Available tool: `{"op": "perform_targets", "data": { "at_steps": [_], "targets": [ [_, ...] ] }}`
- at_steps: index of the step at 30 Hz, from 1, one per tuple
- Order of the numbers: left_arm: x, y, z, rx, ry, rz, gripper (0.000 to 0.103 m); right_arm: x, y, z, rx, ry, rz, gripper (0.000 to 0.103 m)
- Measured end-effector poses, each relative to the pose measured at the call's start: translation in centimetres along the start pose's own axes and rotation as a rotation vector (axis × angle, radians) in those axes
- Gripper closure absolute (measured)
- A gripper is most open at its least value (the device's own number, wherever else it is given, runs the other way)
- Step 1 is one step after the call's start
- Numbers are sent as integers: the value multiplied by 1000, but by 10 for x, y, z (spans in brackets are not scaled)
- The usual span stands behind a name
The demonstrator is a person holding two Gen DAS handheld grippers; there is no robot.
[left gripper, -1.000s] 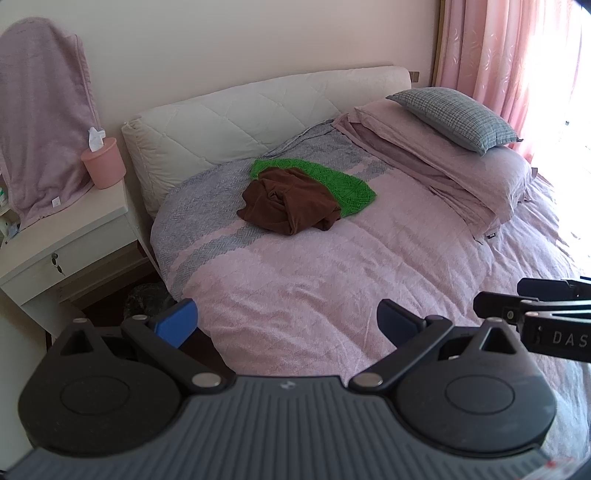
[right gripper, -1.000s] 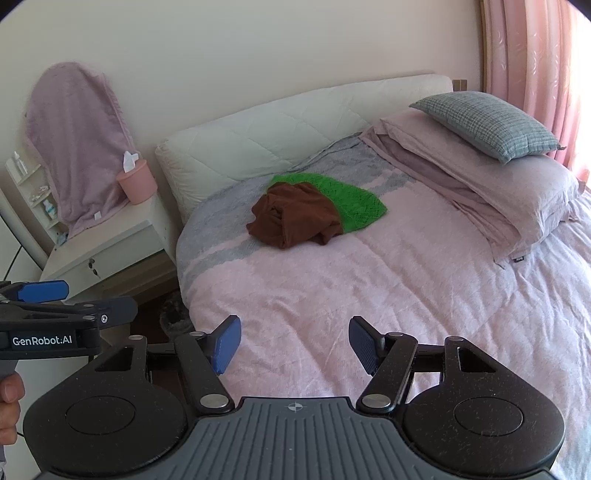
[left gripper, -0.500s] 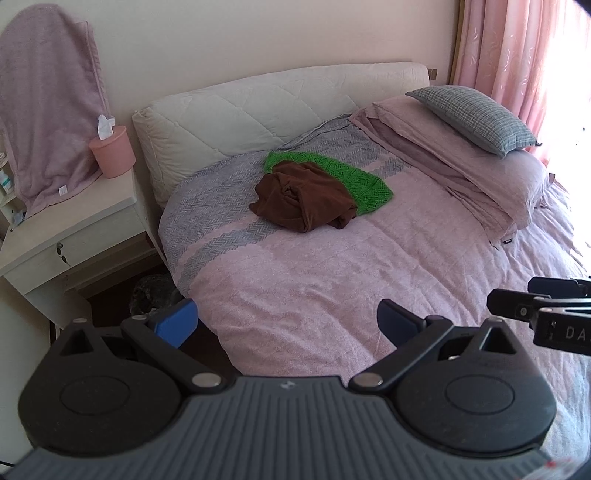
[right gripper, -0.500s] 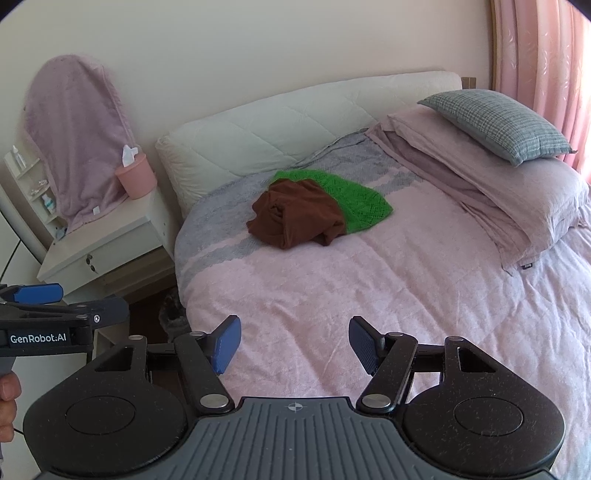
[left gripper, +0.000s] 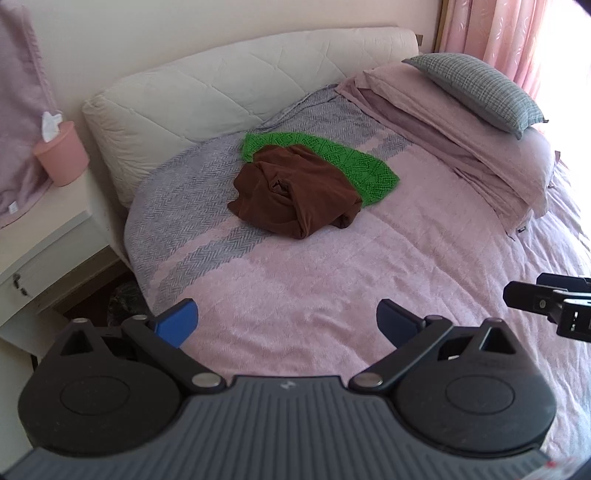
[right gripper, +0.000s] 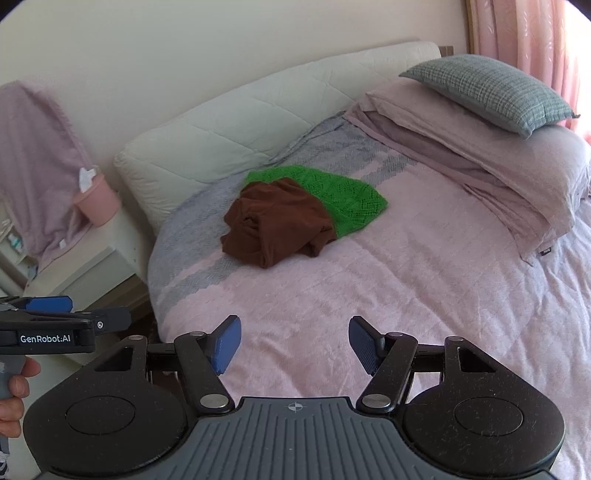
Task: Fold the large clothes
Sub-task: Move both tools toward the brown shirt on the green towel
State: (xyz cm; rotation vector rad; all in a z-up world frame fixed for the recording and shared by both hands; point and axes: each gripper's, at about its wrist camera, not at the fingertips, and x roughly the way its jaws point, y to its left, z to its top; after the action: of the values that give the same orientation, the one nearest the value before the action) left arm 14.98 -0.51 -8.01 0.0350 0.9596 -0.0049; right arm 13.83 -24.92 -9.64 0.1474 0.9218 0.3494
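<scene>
A crumpled brown garment lies in a heap near the head of the bed, partly on top of a green knitted garment spread flat beneath it. My left gripper hovers open over the near part of the pink bedspread, well short of the clothes, holding nothing. My right gripper is likewise open and empty, at a similar distance. Each gripper shows at the edge of the other's view: the right one at the right edge, the left one at the left edge with a hand on its handle.
A white padded headboard backs the bed. Folded pink bedding with a grey checked pillow on top lies at the right. A white nightstand with a pink tissue bucket stands left. Pink curtains hang at the far right.
Both grippers have moved forward toward the bed; the clothes pile looks larger and closer. Both stayed open and empty.
</scene>
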Motion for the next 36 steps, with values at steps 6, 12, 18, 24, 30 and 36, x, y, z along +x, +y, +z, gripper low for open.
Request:
{"op": "perform_targets", "data": {
  "at_steps": [6,12,18,24,30,36],
  "targets": [
    [85,40,48,12,50,-7,5,91,9,40,26,38,-31,41],
    [167,71,90,36,101,-8,5,182,19,73,38,74,-41,41],
    [240,93,116,21,135,-13,8,261,27,96,33,82,-44,41],
    [306,108,132,30,173,-20,8,328,34,110,-11,96,-65,41],
    [355,119,140,39,206,-28,9,385,36,115,-95,102,-92,41],
    [390,123,147,56,230,-28,9,426,47,104,-229,109,-147,49]
  ]
}}
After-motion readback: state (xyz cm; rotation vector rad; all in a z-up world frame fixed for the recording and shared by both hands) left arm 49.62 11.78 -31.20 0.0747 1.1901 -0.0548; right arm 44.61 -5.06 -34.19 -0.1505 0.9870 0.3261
